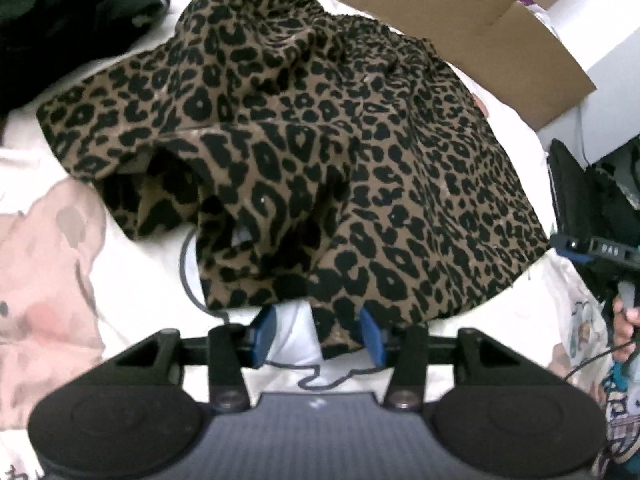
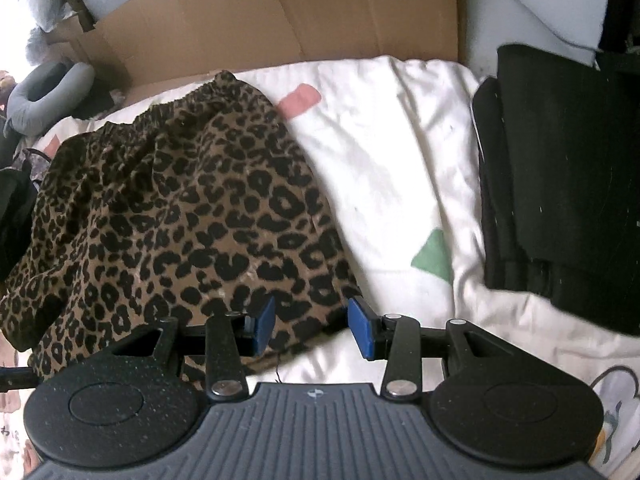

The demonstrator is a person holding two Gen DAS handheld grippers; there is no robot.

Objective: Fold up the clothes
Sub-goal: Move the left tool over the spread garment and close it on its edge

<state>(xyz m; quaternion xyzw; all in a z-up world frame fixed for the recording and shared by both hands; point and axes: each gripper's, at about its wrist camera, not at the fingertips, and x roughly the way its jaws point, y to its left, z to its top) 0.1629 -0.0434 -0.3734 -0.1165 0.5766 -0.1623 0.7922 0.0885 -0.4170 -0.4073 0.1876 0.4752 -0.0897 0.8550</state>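
A brown, black-spotted leopard-print fabric garment (image 1: 320, 152) lay spread on a white printed bedsheet (image 2: 400, 160), its gathered waistband towards a flat brown cardboard sheet (image 2: 280, 12). The left hand-held gripper (image 1: 318, 336) stood partly open, the hem between its blue pads, seemingly unpinched. The right hand-held gripper (image 2: 312, 328) likewise gaped over the hem corner, beside folded black clothing (image 2: 560, 180).

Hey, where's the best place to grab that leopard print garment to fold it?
Probably the near hem of the leopard print garment, approached from the near side: that edge lies loose on the white bedding, while the far, gathered waistband sits bunched against the cardboard.
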